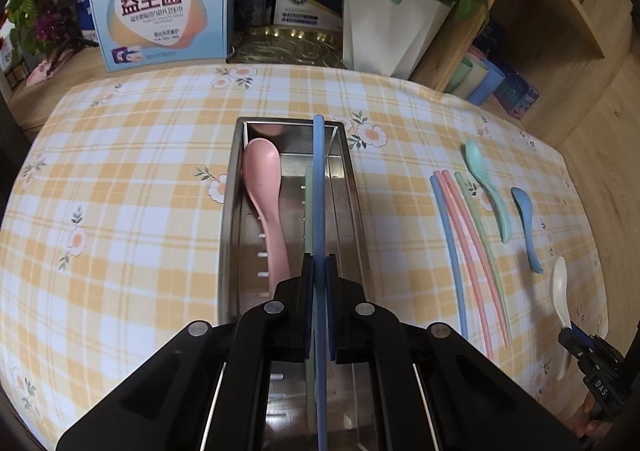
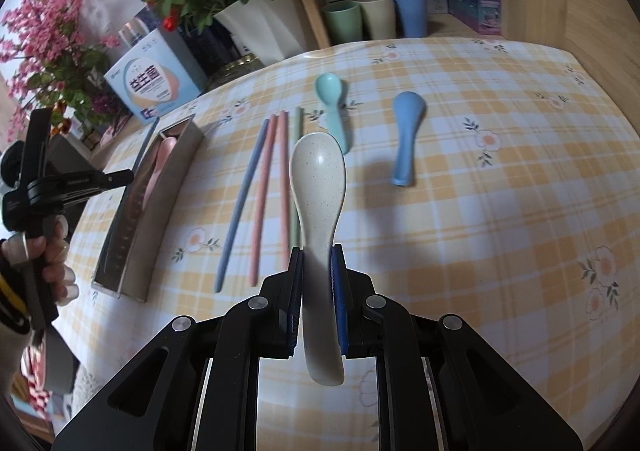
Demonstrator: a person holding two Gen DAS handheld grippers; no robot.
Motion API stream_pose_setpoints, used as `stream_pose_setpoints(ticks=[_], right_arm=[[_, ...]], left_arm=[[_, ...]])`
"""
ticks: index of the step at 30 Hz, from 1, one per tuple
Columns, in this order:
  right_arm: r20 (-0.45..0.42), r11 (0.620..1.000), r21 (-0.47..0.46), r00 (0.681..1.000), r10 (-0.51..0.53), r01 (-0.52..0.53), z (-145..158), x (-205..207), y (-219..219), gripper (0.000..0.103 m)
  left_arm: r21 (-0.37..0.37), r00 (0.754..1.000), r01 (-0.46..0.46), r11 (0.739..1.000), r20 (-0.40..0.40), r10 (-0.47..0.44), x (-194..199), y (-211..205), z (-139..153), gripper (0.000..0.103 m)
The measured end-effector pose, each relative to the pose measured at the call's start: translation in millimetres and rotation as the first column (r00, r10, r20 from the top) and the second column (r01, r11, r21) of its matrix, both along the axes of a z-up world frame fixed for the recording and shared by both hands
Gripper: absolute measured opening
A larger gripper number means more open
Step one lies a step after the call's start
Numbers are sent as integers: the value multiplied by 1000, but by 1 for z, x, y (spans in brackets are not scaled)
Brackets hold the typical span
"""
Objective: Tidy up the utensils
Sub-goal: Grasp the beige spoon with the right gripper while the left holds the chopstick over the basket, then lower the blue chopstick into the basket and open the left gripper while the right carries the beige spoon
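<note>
The left claw point(image 1: 319, 271) is clamped on a blue chopstick point(image 1: 319, 187), held lengthwise over the steel tray point(image 1: 230, 211), where a pink spoon point(image 1: 266, 195) and a green chopstick point(image 1: 308, 207) lie. The right claw point(image 2: 316, 263) grips a speckled cream spoon point(image 2: 318, 187) by its handle above the checked worktop point(image 2: 480, 231). Beside the tray lie four more chopsticks point(image 2: 262, 191), with a mint spoon point(image 2: 334, 111) and a blue spoon point(image 2: 405, 135) just beyond.

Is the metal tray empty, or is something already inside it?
Not empty: the metal tray holds a pink spoon and a green chopstick.
</note>
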State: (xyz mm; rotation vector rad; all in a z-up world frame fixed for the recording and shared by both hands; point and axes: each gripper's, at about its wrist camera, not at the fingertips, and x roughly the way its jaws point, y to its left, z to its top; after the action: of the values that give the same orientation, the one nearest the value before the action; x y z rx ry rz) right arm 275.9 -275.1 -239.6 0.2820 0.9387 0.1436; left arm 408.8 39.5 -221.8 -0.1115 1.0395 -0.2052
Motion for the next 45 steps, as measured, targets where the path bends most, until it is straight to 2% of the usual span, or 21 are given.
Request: stream_pose_setpoints(ticks=[3, 11, 23, 29, 45], right_arm=[[-16, 1000, -1, 1000, -15, 15, -4, 3, -4, 14], [-7, 1000, -5, 1000, -25, 25, -3, 7, -11, 14], [-9, 997, 5, 997, -82, 82, -2, 3, -31, 14], [-14, 996, 13, 996, -89, 89, -4, 1, -33, 14], [-5, 997, 12, 997, -81, 81, 3, -1, -30, 14]], left_arm=[[-34, 999, -4, 999, -40, 3, 8, 0, -13, 6], [-44, 996, 4, 999, -84, -8, 15, -4, -26, 6], [4, 993, 33, 999, -117, -32, 18, -14, -36, 6], [4, 990, 23, 1000, -139, -22, 20, -14, -39, 6], [22, 996, 30, 999, -90, -28, 6, -9, -21, 7]])
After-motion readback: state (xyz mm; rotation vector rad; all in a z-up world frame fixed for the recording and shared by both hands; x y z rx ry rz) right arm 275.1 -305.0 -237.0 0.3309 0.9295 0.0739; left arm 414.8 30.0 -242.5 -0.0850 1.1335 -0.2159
